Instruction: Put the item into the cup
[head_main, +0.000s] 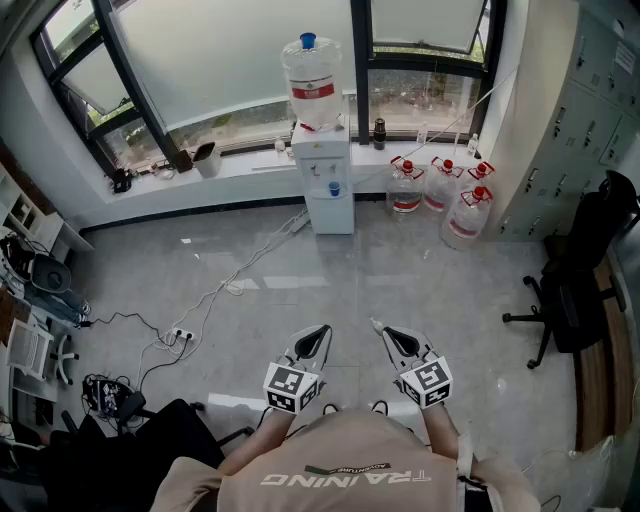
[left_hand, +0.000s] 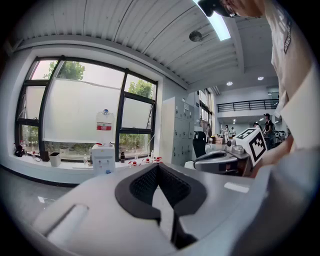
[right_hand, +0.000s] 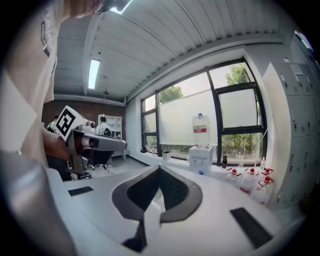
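Observation:
No cup and no loose item shows in any view. In the head view my left gripper and right gripper are held side by side at waist height over a grey tiled floor, and both point toward a white water dispenser. Each has its jaws closed tip to tip with nothing between them. In the left gripper view my left gripper is shut, and the right gripper shows at its right. In the right gripper view my right gripper is shut, and the left gripper shows at its left.
The dispenser carries a big bottle and stands under the windows. Several water jugs sit on the floor to its right. A black office chair and grey lockers are on the right. A power strip with cables lies at left.

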